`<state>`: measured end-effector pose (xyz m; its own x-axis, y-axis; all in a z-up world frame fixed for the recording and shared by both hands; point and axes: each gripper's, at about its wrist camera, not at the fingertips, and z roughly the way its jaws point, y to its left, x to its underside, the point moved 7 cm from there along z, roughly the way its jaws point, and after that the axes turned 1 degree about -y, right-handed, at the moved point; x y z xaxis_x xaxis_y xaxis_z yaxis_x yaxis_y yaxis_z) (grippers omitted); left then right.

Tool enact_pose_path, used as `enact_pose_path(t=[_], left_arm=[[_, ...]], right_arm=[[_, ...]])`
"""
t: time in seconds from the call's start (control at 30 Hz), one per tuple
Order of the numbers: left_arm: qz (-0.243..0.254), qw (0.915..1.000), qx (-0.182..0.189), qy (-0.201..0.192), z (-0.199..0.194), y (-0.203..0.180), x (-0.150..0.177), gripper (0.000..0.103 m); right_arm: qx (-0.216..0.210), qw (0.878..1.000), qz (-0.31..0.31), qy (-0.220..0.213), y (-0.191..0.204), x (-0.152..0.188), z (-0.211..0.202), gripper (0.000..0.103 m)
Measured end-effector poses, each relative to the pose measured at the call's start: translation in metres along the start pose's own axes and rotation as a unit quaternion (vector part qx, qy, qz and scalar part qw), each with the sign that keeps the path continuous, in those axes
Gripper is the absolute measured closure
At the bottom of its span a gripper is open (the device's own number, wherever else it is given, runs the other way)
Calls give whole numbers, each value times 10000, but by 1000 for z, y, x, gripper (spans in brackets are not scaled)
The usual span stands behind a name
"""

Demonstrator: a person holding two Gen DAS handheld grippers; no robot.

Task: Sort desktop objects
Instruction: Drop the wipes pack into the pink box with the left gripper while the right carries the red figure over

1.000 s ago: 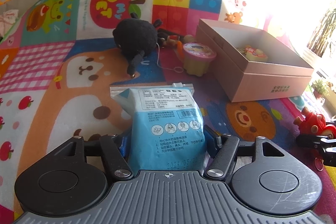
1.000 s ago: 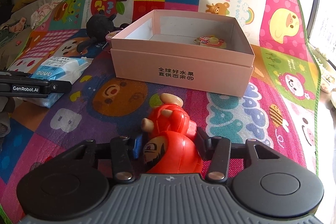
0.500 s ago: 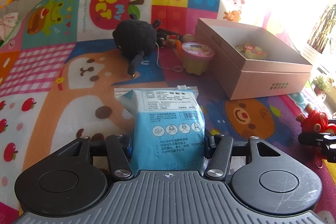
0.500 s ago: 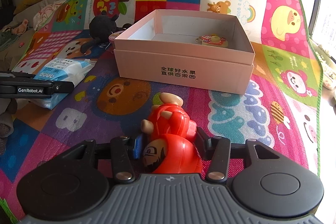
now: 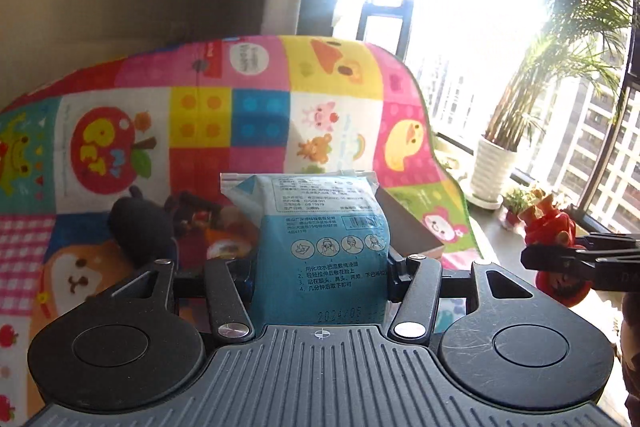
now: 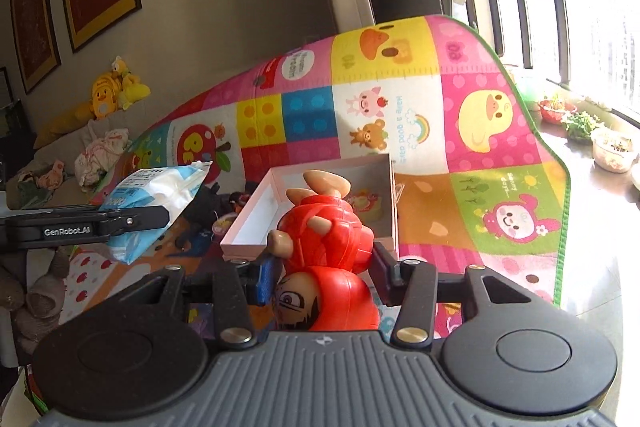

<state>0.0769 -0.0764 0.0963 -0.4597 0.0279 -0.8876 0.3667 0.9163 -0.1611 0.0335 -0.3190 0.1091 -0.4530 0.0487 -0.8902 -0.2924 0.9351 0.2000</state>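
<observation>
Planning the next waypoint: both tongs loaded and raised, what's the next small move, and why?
Probably carry the right tongs forward over the box and lower before releasing. They are shut on the red toy, held above the mat, and the open box lies just ahead, nearly empty.

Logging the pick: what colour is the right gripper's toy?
Red toy figure with tan horns, clearest in right wrist view.

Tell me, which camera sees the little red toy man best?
The right wrist view: the red toy figure fills the middle, face showing, clamped in the right gripper. The left wrist view catches it only small, at the edge.
</observation>
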Motion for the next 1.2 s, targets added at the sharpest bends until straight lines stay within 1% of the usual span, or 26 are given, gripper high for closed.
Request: enact_pose_path(t=[0.07,0.17,0.2,0.3,0.37,0.43,0.47,0.5,0.53,0.63,0.7,0.77,0.83,0.9,1.0,1.1,1.13,1.2], left_arm=[[-144,9999,32,-77,24,-4,-16,45],[-179,9995,-203,-165,65,-5,-27,45],[-228,9993,-264,-110,77,-4,-27,45],[-585,9974,-305,275,117,4,-10,43],[-585,9965,-284,518,130,8,9,39],[-468,9969,-263,571,125,9,23,29],[-400,9974,-253,538,119,10,27,26],[-328,9980,-252,488,111,11,30,20],[-248,9983,-275,442,104,12,33,18],[20,9983,-424,388,86,17,39,15],[131,9977,-538,396,81,21,44,15],[164,9969,-676,381,77,28,48,15],[83,9966,-727,366,75,34,51,15],[-22,9969,-701,356,71,40,54,13],[-58,9971,-692,311,61,46,59,9],[-102,9969,-724,285,52,57,63,8],[-151,9967,-746,282,49,62,64,8],[-269,9958,-823,285,44,75,66,8]], right_arm=[[-37,9999,1,-164,1,-8,-6,56],[-99,9996,53,-265,-3,-13,-9,56],[-93,9996,59,-272,-4,-13,-8,56],[-77,9997,124,-178,-10,-8,0,56],[4,9998,189,-74,-16,-3,8,56],[65,9997,254,22,-23,1,15,56],[96,9995,286,74,-25,3,20,56],[123,9994,309,121,-27,4,24,56],[134,9993,321,163,-28,4,27,56],[108,9993,271,215,-24,-3,40,56],[60,9996,176,194,-18,-14,50,56],[-48,9997,125,180,-9,-30,63,56],[-225,9994,128,217,0,-47,81,56],[-327,9988,197,301,8,-62,104,56],[-355,9968,385,600,19,-75,151,56],[-284,9949,450,861,31,-76,200,56],[-224,9946,422,918,34,-75,213,56],[-38,9923,347,1191,36,-69,240,54]])
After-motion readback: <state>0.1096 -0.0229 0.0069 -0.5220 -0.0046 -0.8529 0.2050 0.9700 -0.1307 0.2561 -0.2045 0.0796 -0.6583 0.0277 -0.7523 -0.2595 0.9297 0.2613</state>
